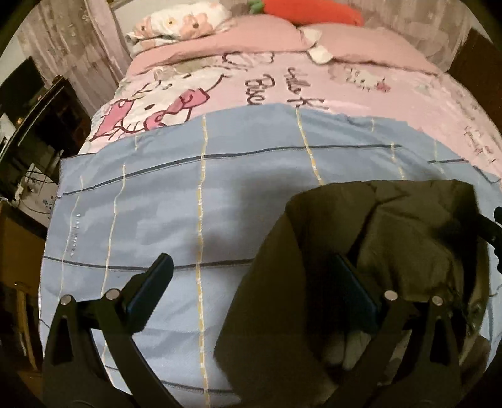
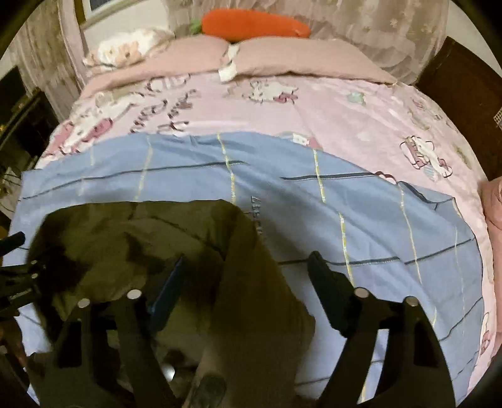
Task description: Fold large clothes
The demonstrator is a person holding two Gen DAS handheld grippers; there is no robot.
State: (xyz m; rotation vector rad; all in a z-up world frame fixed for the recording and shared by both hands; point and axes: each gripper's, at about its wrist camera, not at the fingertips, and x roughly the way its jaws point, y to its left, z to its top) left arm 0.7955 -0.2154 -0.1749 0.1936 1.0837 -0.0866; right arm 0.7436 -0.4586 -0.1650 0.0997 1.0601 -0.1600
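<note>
blue sheet [image 1: 157, 194] open, olive garment [image 1: 360, 238] bunched nearby

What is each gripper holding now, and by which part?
Nothing is gripped. The left gripper and the right gripper are open; the dark olive garment lies partly between their fingers, unpressed.

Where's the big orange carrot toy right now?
The carrot toy lies at the far head end of the bed, up against the lace curtain, resting just behind the two pink pillows; both views show it at the top.
</note>
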